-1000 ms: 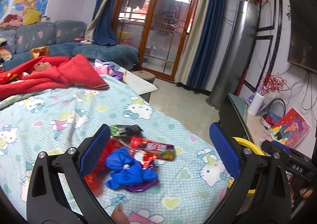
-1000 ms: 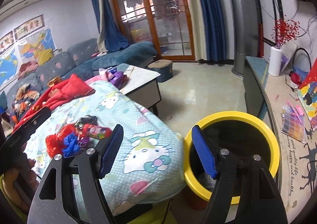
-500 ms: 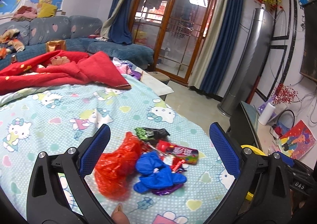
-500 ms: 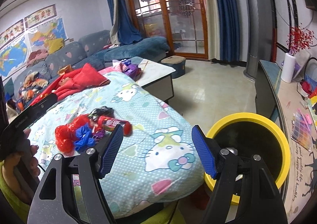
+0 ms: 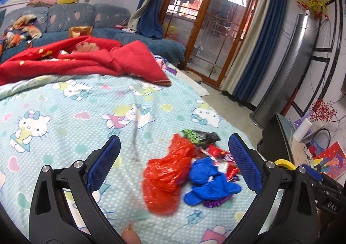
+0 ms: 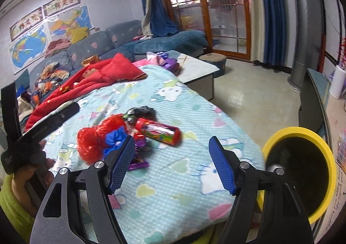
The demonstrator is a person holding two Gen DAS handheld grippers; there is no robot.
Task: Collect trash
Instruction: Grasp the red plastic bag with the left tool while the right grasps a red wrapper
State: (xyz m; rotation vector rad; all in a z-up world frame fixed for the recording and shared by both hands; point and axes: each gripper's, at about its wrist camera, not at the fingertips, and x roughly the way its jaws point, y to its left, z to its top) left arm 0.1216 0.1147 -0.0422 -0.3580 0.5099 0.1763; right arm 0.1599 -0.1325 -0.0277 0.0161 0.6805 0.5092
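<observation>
A small heap of trash lies on the Hello Kitty bedspread (image 5: 64, 118): a crumpled red plastic bag (image 5: 166, 174), a blue bag (image 5: 207, 181), a red candy tube (image 6: 159, 130), a black-green wrapper (image 5: 199, 136) and purple foil (image 6: 138, 165). My left gripper (image 5: 173, 159) is open and empty, with the red bag between its fingers' line of sight. My right gripper (image 6: 170, 161) is open and empty, just right of the heap. The yellow-rimmed trash bin (image 6: 302, 170) stands on the floor at the bed's right corner.
A red blanket (image 5: 86, 60) lies at the bed's far side, with a blue sofa (image 5: 64, 19) behind. A low table (image 6: 194, 69), a stool (image 6: 213, 61), a grey tower fan (image 5: 287, 66) and a cluttered side cabinet (image 5: 307, 149) surround the tiled floor.
Both grippers have swung left toward the trash heap. In the left wrist view the heap has shifted right; in the right wrist view the bin has slid to the right edge. Both stay open.
</observation>
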